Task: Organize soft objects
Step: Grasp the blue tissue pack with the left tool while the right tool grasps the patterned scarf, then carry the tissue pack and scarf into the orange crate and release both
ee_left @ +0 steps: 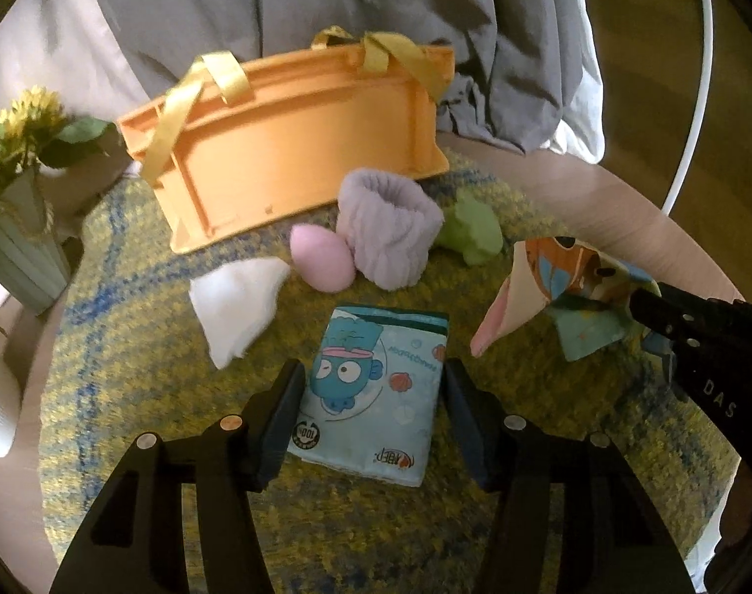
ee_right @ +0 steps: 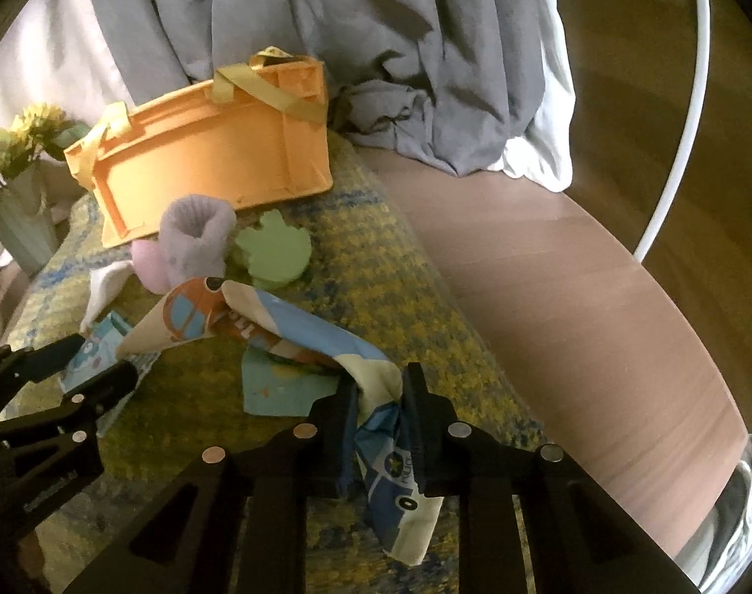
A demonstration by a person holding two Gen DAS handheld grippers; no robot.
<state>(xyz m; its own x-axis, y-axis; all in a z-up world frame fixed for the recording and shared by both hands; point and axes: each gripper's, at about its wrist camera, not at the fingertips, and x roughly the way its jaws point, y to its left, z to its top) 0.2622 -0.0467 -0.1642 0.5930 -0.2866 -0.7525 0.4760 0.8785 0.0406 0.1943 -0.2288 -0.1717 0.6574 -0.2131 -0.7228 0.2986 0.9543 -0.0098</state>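
Note:
A light-blue tissue pack [ee_left: 371,396] with a cartoon fish lies flat on the yellow-and-blue mat [ee_left: 128,346]. My left gripper [ee_left: 371,391] is closed on its two long sides. My right gripper [ee_right: 378,396] is shut on a crumpled cloth [ee_right: 286,326] printed with cartoon cars, one end of which is raised off the mat. In the left wrist view that cloth [ee_left: 539,277] hangs from the right gripper [ee_left: 645,304] at the right edge. Behind them stands an orange basket [ee_left: 296,148] with yellow ribbon handles, tipped with its base facing me.
In front of the basket lie a lilac terry cuff [ee_left: 385,227], a pink egg sponge [ee_left: 321,257], a green sponge [ee_left: 470,232] and a white cloth [ee_left: 237,307]. A teal square [ee_right: 276,386] lies under the printed cloth. A vase of flowers [ee_left: 19,247] stands left. Grey fabric [ee_left: 326,0] hangs behind.

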